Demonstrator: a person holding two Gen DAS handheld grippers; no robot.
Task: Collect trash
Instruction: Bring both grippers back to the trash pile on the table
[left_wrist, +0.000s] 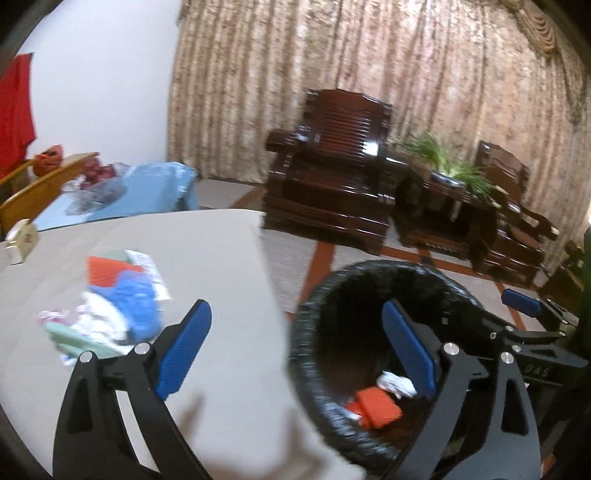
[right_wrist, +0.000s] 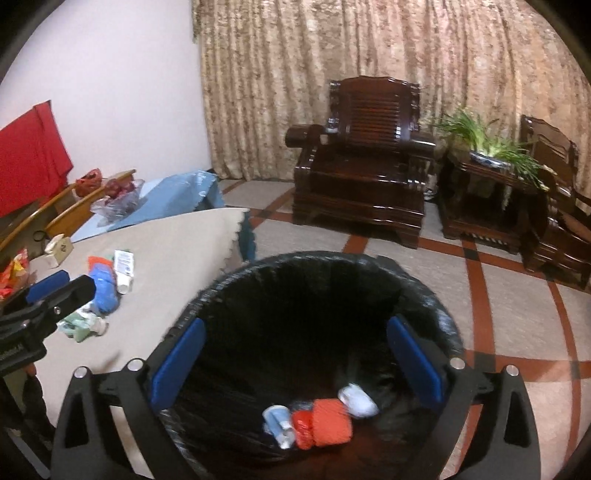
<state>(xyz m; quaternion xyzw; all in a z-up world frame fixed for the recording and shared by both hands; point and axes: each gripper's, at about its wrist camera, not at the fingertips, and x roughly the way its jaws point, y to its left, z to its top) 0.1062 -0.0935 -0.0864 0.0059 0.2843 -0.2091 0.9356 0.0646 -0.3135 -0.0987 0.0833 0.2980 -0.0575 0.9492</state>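
Observation:
A black-lined trash bin (right_wrist: 436, 314) stands on the floor beside the beige table (right_wrist: 166, 258). Inside it lie an orange packet (right_wrist: 330, 422), a white wad (right_wrist: 358, 400) and a small tube (right_wrist: 279, 424); the bin also shows in the left wrist view (left_wrist: 314, 332). A pile of trash (left_wrist: 118, 306) with blue, orange, white and green pieces lies on the table; it also shows in the right wrist view (right_wrist: 103, 291). My left gripper (left_wrist: 295, 350) is open and empty over the table's edge by the bin. My right gripper (right_wrist: 295, 362) is open and empty above the bin.
A small carton (left_wrist: 22, 242) sits at the table's far left. Dark wooden armchairs (right_wrist: 362, 158) and a side table with a plant (right_wrist: 487, 155) stand by the curtain. A blue-covered table (right_wrist: 177, 199) with bags and wooden chairs (right_wrist: 88, 206) lies behind.

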